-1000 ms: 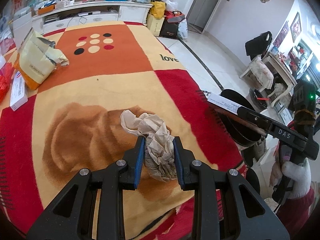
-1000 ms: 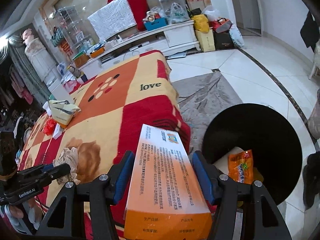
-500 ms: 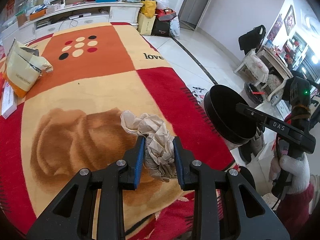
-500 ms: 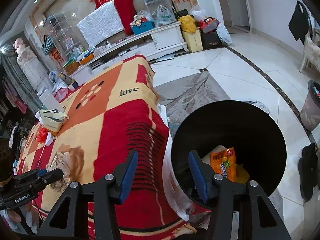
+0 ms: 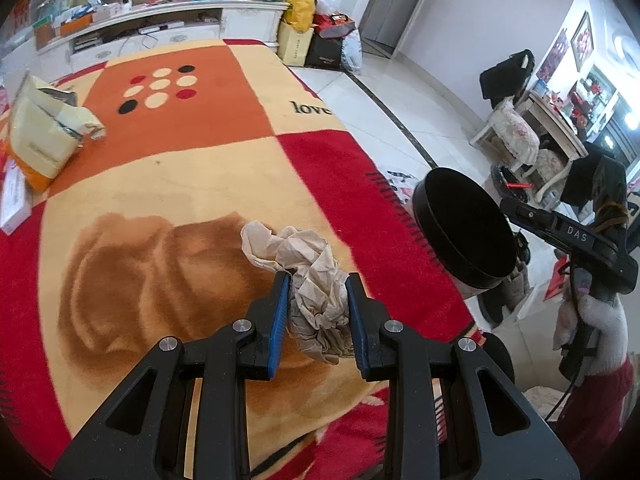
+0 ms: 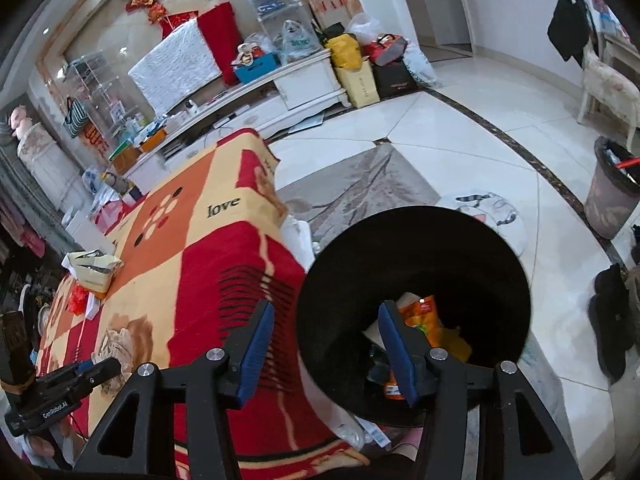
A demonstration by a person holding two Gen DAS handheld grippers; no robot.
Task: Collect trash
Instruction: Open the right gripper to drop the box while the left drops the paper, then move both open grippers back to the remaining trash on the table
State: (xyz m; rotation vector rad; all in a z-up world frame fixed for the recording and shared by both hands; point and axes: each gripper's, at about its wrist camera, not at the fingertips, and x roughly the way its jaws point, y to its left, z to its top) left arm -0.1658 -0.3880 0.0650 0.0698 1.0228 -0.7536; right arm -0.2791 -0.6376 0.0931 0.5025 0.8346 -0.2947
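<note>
left fingers point(image 5: 285, 312) clamped, right fingers point(image 6: 256, 348) apart

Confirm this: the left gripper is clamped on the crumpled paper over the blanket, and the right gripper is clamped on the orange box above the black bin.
Not quite. The right wrist view shows the right gripper open and empty above the black bin. The left gripper is indeed clamped on the crumpled paper over the blanket.

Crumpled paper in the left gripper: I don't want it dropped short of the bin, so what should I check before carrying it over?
1. Left gripper shut on the crumpled paper: ok.
2. Black bin mouth open, with room: ok.
3. Right gripper open and holding nothing: ok.
4. Right gripper clear of the bin mouth: not ok, it hovers at the rim.
5. Loose paper tail clear of the blanket: cannot tell.
</note>
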